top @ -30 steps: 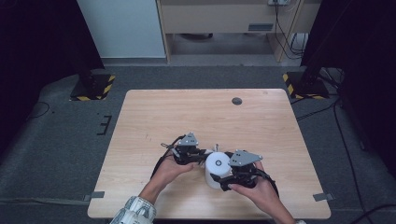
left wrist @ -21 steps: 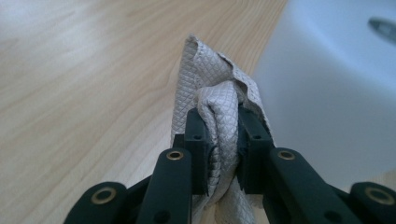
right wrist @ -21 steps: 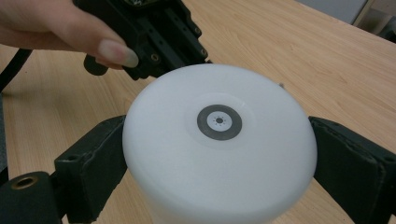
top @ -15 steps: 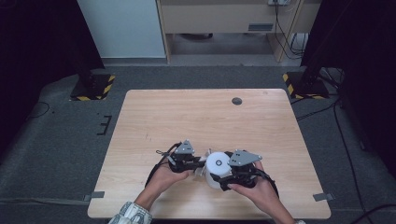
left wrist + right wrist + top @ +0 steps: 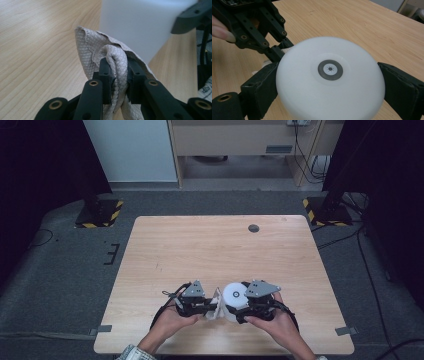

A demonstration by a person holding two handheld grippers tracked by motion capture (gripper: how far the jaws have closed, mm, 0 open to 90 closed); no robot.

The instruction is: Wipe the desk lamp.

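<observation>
While the right gripper [image 5: 239, 312] clamps the white round container [image 5: 234, 296] near the table's [image 5: 210, 245] front edge, the left gripper [image 5: 212, 307] pinches a bunched grey cloth [image 5: 110, 65] just beside its left wall, probably touching, ready to wipe.

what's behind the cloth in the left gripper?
The white container stands right behind the cloth held by the left gripper; a jaw of the right gripper clamps its side. The cloth hides the container's base and any contact.
</observation>
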